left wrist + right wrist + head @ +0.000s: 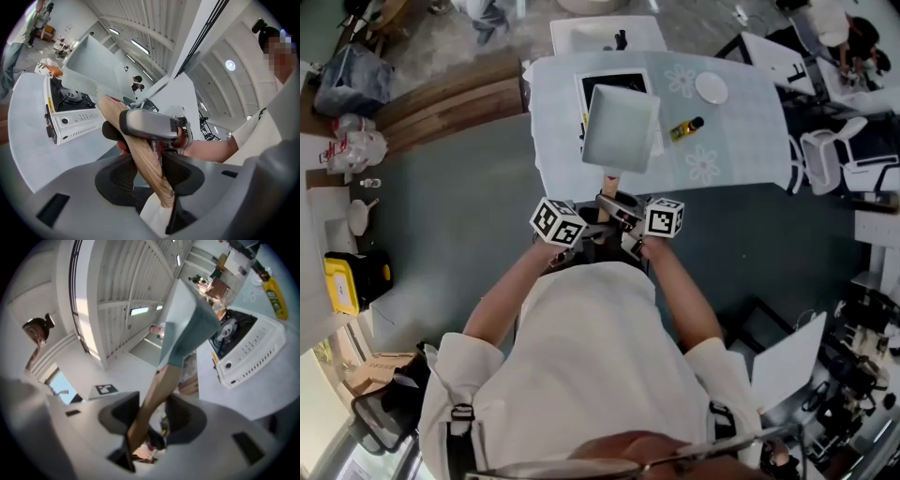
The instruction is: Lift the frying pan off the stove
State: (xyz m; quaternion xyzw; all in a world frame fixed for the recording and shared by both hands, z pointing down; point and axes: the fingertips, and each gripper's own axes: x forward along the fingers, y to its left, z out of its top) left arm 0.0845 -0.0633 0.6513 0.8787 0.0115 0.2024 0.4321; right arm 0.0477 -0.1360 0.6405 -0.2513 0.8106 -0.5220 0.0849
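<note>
The frying pan (620, 127) is square and pale grey with a wooden handle (610, 179). It hangs tilted above the white portable stove (614, 86) and hides most of the black burner top. Both grippers hold the handle below the pan. My left gripper (581, 231) is shut on the handle (141, 154), which runs between its dark pads (116, 180). My right gripper (628, 223) grips the same handle (158, 392) just above. The pan (188, 326) rises clear of the stove (248, 348) in the right gripper view. The stove (70, 111) stands on the table in the left gripper view.
The stove stands on a table with a pale patterned cloth (741, 127). A white plate (712, 88) and a yellow oil bottle (686, 128) lie right of the stove. Office chairs (825, 159) stand at the right, wooden planks (450, 103) at the left.
</note>
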